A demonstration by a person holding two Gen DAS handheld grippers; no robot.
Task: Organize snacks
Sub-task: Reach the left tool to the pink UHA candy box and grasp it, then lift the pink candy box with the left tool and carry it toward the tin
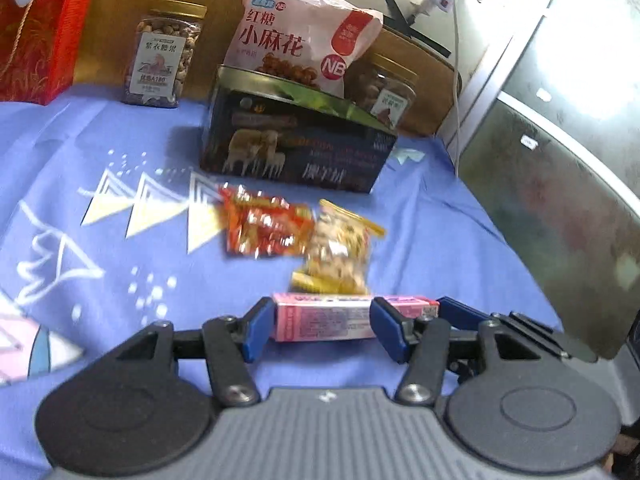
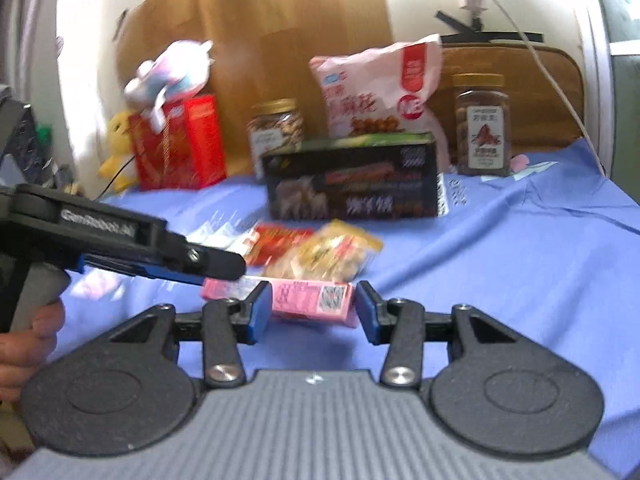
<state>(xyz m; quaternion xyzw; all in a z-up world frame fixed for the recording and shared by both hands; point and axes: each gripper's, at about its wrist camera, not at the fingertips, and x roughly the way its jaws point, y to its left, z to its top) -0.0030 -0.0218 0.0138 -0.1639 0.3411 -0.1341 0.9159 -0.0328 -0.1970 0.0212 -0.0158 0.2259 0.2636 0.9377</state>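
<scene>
Nearest, both tools hold one pink box (image 1: 332, 318) between them, lying long side across on the blue cloth (image 1: 440, 216). The left tool (image 1: 320, 330) has its blue pads about half open and pressed on the box's left part; the right tool (image 2: 312, 312) stands about as wide, closed on the box's right end with the printed code. In the right wrist view the left tool's black arm reaches in from the left, with a hand (image 2: 24, 336) on its grip at the near left edge.

Just beyond the pink box lie two small packets, touching each other: a red and orange one (image 1: 266, 226) to the left and a clear, yellow-edged one (image 1: 340, 256) to the right.

Farther back stands a dark box (image 1: 296, 148) with animals printed on its front. A pink snack bag (image 1: 300, 40) leans up behind it. A jar of nuts (image 1: 164, 56) stands to its left, another jar (image 1: 384, 88) to its right.

At the far left are a red carton (image 1: 40, 32), with a soft toy (image 2: 172, 72) on top of it and a yellow toy (image 2: 118, 140) beside it. A brown board (image 2: 280, 40) leans on the wall behind.
</scene>
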